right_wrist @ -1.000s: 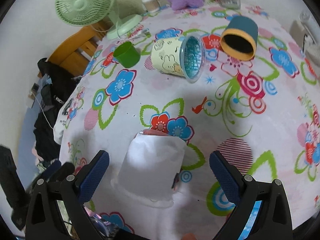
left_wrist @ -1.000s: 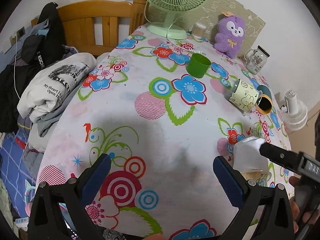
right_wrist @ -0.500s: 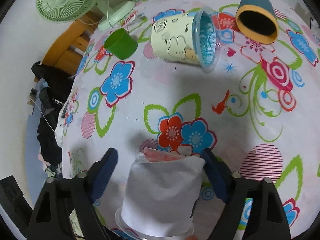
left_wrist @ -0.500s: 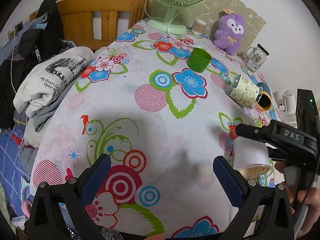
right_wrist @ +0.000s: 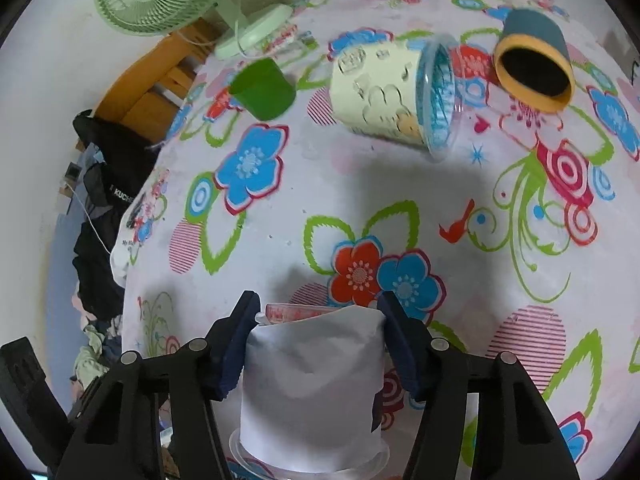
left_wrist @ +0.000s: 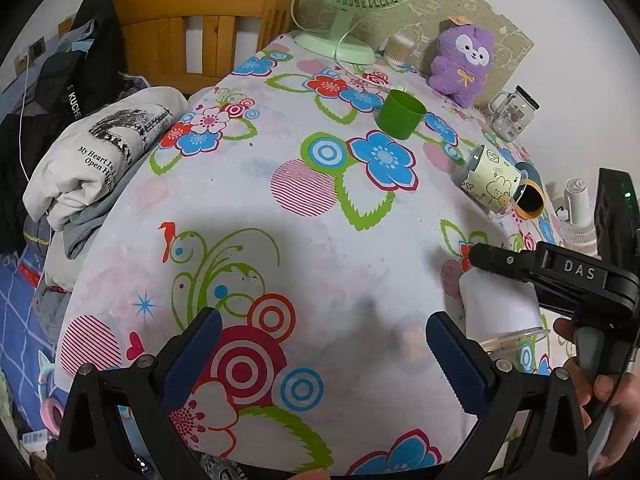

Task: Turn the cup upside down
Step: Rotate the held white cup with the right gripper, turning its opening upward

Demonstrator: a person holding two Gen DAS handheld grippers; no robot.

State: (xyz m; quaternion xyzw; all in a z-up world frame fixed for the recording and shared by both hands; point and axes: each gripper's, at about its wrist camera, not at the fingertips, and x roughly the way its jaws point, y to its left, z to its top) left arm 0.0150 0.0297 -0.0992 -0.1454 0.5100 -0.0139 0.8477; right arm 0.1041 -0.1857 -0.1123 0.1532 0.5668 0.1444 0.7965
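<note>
A clear plastic cup with a white paper sleeve [right_wrist: 316, 384] lies between my right gripper's fingers, its rim toward the camera. My right gripper [right_wrist: 316, 340] is shut on it, a blue pad on each side. The same cup [left_wrist: 496, 308] shows in the left wrist view at the right, under the black right gripper [left_wrist: 560, 276]. My left gripper [left_wrist: 320, 352] is open and empty above the flowered tablecloth [left_wrist: 280, 240], left of the cup.
A yellow cartoon cup [right_wrist: 392, 96] and a teal and orange cup [right_wrist: 532, 60] lie on their sides. A green cup [right_wrist: 262, 88] stands further back. A green fan [left_wrist: 352, 4], purple plush [left_wrist: 464, 64] and glass jar [left_wrist: 512, 114] stand at the far edge. Clothes [left_wrist: 96, 160] are piled left.
My right gripper moved forward around the white-sleeved cup and closed on it. The left gripper stayed open and shifted slightly.
</note>
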